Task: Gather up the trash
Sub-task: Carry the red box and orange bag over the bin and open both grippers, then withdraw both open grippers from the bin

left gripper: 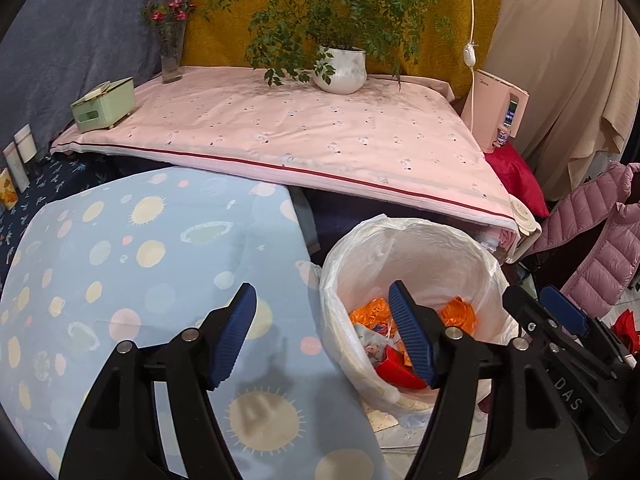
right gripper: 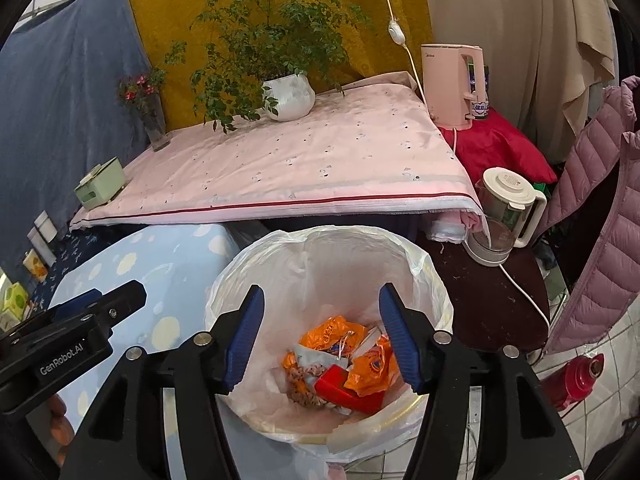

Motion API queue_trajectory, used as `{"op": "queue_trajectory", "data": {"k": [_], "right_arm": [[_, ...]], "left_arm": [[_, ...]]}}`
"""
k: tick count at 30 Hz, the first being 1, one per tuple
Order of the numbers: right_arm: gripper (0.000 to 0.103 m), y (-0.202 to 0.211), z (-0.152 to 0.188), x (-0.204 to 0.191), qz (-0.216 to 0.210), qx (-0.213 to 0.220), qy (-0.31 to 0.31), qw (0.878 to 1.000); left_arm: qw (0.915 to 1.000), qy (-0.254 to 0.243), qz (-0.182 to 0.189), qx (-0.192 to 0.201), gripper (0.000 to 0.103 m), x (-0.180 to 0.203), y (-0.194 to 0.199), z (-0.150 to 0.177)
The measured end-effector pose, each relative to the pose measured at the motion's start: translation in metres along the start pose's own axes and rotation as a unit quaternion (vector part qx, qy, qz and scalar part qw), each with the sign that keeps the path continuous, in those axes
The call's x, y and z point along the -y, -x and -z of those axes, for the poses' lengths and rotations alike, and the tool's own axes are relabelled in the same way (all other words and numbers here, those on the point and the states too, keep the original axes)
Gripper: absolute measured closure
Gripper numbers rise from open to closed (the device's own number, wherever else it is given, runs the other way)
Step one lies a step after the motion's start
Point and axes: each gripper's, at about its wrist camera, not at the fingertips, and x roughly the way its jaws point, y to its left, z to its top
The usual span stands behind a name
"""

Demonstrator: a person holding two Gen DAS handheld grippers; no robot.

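Lining the white bin (right gripper: 240,280), a bag holds orange wrappers (right gripper: 332,334).

Both wrist views look down, close, sharing the bin (left gripper: 416,240) (right gripper: 320,248).

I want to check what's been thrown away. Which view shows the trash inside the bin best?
The right wrist view: it looks straight down on the trash in the bin. The left wrist view sees it obliquely, partly behind a finger.
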Motion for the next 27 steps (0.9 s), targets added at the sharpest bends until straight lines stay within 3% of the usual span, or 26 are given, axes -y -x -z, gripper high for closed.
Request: {"op": "queue_trajectory", "data": {"k": [7,10,23,27], "right_arm": [[0.042,0.008,0.013,-0.007,0.007,-0.009,0.022,1.000],[0.040,0.011,0.019,-0.012,0.010,-0.016,0.036,0.999],[0.019,0.025,0.043,-0.028,0.036,-0.029,0.072,0.996],[0.018,0.026,0.051,-0.028,0.045,-0.033,0.075,0.996]], "left_arm": [[0.9997,0.007,-0.025,-0.003,0.032,-0.012,0.006,0.015],[0.9993,0.010,-0.037,-0.001,0.024,-0.015,0.010,0.022],[0.9974,0.017,-0.069,-0.003,0.010,-0.031,0.021,0.049],[0.9969,0.022,-0.075,-0.006,0.010,-0.037,0.023,0.057]]}}
